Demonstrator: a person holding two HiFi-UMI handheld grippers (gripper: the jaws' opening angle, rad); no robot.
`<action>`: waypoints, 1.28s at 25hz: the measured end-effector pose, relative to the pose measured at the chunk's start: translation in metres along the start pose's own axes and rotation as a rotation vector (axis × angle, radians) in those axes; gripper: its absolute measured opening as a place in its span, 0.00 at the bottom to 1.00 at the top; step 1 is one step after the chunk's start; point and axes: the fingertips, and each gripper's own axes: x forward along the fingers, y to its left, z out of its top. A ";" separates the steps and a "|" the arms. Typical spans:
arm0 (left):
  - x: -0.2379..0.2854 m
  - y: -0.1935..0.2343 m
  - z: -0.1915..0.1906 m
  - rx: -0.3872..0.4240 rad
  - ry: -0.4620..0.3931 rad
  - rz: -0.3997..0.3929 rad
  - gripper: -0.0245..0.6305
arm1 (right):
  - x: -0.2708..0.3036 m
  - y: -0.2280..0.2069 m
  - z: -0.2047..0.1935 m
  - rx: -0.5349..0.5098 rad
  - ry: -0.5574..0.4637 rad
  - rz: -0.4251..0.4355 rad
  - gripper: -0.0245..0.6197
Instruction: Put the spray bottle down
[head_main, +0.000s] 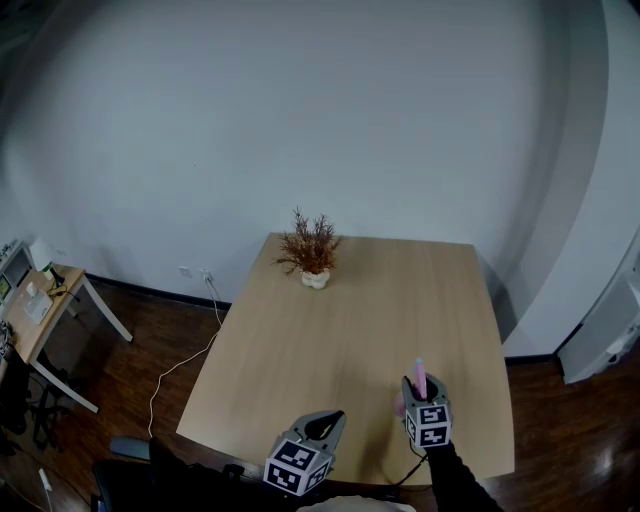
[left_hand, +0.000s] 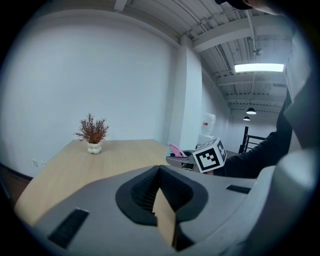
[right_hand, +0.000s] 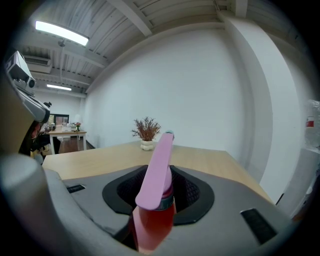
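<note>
The spray bottle has a pink trigger head and a red body. It stands upright between the jaws of my right gripper, just above the front right part of the wooden table. In the right gripper view the pink head rises out of the jaws, which press on the red body. My left gripper hovers at the table's front edge, to the left of the right one. Its jaws meet at the tips with nothing in them. From the left gripper view the bottle shows beside the right gripper's marker cube.
A small dried plant in a white pot stands at the table's far edge, left of middle. On the floor at left are a small desk with clutter and a white cable. White walls close off the far side and the right.
</note>
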 end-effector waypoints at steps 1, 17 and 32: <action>0.000 0.000 0.000 0.000 0.000 0.000 0.03 | 0.000 0.002 -0.001 0.005 0.003 0.009 0.24; 0.009 -0.003 -0.001 -0.003 0.001 -0.020 0.03 | -0.045 0.001 -0.003 0.058 -0.027 0.030 0.45; 0.018 -0.012 0.003 -0.003 -0.005 -0.060 0.03 | -0.120 0.006 0.039 0.103 -0.114 0.034 0.00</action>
